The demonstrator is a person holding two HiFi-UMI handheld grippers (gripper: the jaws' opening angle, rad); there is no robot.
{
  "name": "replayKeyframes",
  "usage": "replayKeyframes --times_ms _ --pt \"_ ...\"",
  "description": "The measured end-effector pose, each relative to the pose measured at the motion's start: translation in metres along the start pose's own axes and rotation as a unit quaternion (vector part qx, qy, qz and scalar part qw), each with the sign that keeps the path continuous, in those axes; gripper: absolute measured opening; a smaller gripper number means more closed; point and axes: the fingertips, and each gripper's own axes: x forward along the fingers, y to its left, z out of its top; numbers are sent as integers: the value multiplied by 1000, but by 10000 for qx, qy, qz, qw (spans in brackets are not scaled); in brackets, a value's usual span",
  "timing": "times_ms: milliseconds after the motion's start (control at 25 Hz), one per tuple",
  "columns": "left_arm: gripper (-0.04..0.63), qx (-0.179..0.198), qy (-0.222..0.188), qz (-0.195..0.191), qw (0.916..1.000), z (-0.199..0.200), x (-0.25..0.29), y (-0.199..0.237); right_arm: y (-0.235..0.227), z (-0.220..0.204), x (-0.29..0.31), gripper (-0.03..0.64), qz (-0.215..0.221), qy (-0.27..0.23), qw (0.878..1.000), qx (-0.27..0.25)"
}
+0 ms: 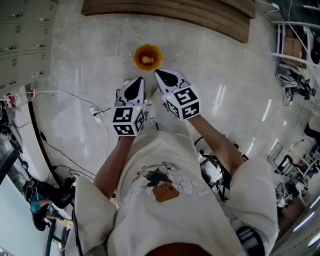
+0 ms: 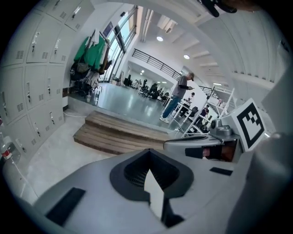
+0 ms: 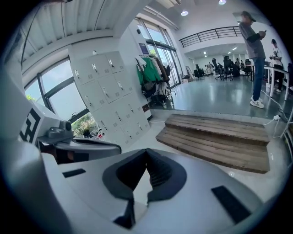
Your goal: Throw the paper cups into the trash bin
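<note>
Just beyond your left gripper (image 1: 136, 86) and right gripper (image 1: 164, 77), both closed empty, the trash bin (image 1: 155, 51) holds a paper cup (image 1: 146, 60).

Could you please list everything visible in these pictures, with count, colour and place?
trash bin: one, orange, on the floor ahead of the person, something pale inside
wooden platform: one, brown, beyond the bin
lockers: one bank, pale grey, left wall
green garments: several, hanging beside the lockers
power strip: one, white, with cables, floor at left
bystander: one, standing far beyond the platform
shirt: one, white, on the person
left gripper: one, white, fingers together, empty
right gripper: one, white, fingers together, empty
</note>
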Motion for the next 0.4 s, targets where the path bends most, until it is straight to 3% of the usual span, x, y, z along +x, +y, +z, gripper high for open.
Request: replayKeyframes --times_ms 200,400 --pt "5 219 79 -535 9983 21 -66 -39 49 26 -58 8 22 -73 10000 28" --pt "6 949 -118 -921 9911 55 -122 -87 84 68 -126 8 -7 -530 9982 -269"
